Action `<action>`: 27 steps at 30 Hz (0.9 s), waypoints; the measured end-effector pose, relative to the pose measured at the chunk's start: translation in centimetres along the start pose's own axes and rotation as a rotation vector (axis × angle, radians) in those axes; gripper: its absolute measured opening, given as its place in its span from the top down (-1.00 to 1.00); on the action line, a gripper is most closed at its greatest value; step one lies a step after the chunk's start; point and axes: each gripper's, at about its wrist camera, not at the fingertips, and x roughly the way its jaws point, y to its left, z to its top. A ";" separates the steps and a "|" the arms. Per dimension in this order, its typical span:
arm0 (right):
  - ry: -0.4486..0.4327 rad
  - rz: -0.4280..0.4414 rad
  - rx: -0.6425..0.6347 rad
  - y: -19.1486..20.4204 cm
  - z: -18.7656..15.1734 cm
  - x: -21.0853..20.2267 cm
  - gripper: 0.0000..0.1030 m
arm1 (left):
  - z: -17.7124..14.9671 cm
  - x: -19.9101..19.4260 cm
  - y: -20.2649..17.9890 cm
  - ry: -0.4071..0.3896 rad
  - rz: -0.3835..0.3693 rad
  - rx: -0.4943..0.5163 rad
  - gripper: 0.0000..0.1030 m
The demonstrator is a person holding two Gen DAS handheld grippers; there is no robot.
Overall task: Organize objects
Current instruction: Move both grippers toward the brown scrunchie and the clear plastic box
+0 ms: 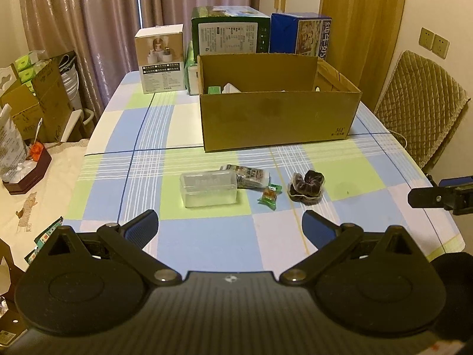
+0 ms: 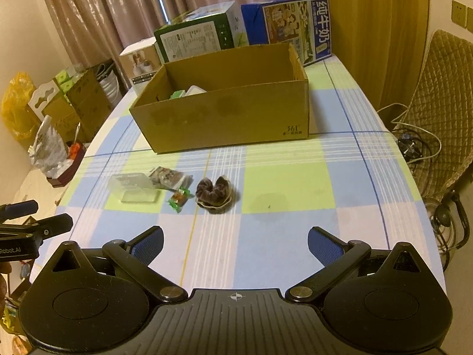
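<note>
Both the left gripper [image 1: 230,229] and the right gripper [image 2: 235,245] stand wide apart and hold nothing, above the near part of the checked tabletop [image 1: 207,248]. In a row on the tabletop lie a clear plastic case [image 1: 209,188], a dark printed packet [image 1: 251,176] touching it, a small green candy [image 1: 268,196] and dark hair scrunchies [image 1: 307,187]. Behind them stands an open cardboard box [image 1: 278,121] with a few items inside.
</note>
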 end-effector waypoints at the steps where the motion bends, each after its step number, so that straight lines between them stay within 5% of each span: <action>1: 0.001 0.000 0.001 0.0 0.0 0.1 -0.96 | -0.1 0.1 0.0 0.002 -0.002 -0.001 -0.97; 27: 0.002 0.010 -0.033 0.4 -0.3 5.0 -0.96 | -0.8 4.9 1.9 0.069 -0.001 -0.024 -0.97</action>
